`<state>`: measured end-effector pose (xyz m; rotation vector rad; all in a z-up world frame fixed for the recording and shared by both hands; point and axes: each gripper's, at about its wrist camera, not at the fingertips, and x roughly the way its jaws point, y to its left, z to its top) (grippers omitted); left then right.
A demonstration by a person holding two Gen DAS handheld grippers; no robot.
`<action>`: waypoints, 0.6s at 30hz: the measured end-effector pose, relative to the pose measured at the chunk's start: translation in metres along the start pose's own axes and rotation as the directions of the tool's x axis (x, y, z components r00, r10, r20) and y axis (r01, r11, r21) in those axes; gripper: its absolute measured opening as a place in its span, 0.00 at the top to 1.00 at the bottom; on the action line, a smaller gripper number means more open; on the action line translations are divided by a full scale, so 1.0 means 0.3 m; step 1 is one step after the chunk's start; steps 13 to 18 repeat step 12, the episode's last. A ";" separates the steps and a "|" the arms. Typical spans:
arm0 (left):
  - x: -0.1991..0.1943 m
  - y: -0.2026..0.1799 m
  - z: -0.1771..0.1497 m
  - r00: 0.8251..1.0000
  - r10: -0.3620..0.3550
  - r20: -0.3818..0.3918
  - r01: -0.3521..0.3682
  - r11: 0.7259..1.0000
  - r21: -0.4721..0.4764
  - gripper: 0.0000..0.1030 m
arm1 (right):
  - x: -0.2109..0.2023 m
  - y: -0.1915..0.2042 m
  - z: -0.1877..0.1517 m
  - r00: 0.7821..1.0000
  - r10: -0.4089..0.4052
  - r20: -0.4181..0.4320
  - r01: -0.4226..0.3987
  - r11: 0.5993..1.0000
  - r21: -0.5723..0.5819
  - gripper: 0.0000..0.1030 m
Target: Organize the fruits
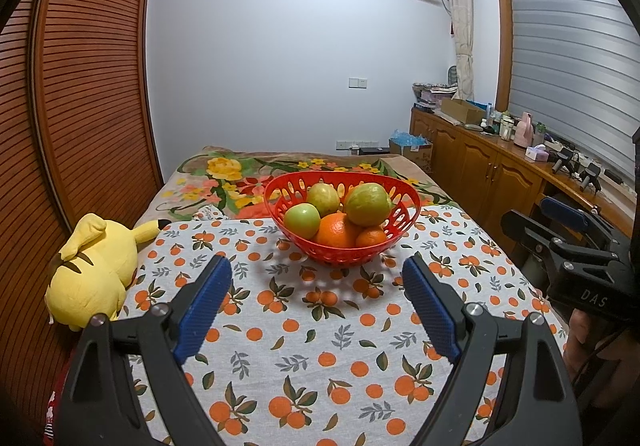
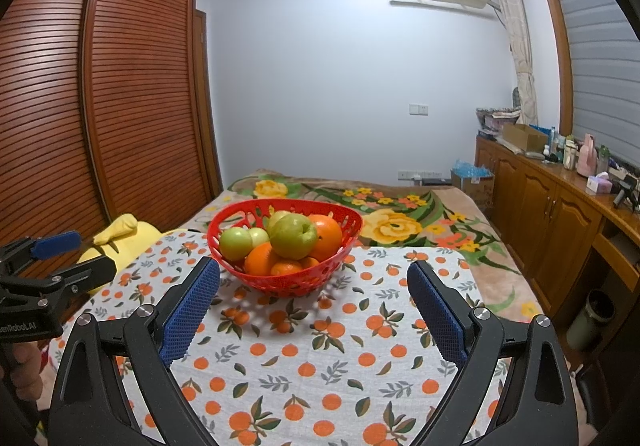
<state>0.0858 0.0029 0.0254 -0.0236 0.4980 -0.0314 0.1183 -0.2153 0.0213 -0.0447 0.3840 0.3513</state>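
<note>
Hovering level, near the red perforated plastic fruit basket: left gripper, right gripper, fingers spread, empty. Right gripper body reads "DAS"; left's, partly cut off, "enRobot.AI".

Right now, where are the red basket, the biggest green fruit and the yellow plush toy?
red basket [image 1: 340, 256]: left wrist view, front wall.
biggest green fruit [image 1: 367, 205]: left wrist view, its middle.
yellow plush toy [image 1: 94, 270]: left wrist view, its body.

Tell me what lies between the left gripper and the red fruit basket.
Only bare orange-print tablecloth separates the open left gripper from the red fruit basket, as the left wrist view shows.
</note>
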 end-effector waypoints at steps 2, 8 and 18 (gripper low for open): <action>-0.001 0.001 -0.001 1.000 -0.002 0.000 0.002 1.000 -0.001 0.15 | 0.000 0.000 -0.001 1.000 -0.001 0.001 0.001 1.000 0.002 0.06; -0.003 -0.002 0.002 1.000 -0.002 0.001 0.002 1.000 0.000 0.15 | -0.002 0.001 -0.003 1.000 0.002 -0.001 -0.002 1.000 0.002 0.06; -0.001 0.001 0.002 1.000 -0.002 0.000 0.002 1.000 0.000 0.14 | -0.002 0.000 -0.001 1.000 0.000 0.000 0.000 1.000 0.003 0.06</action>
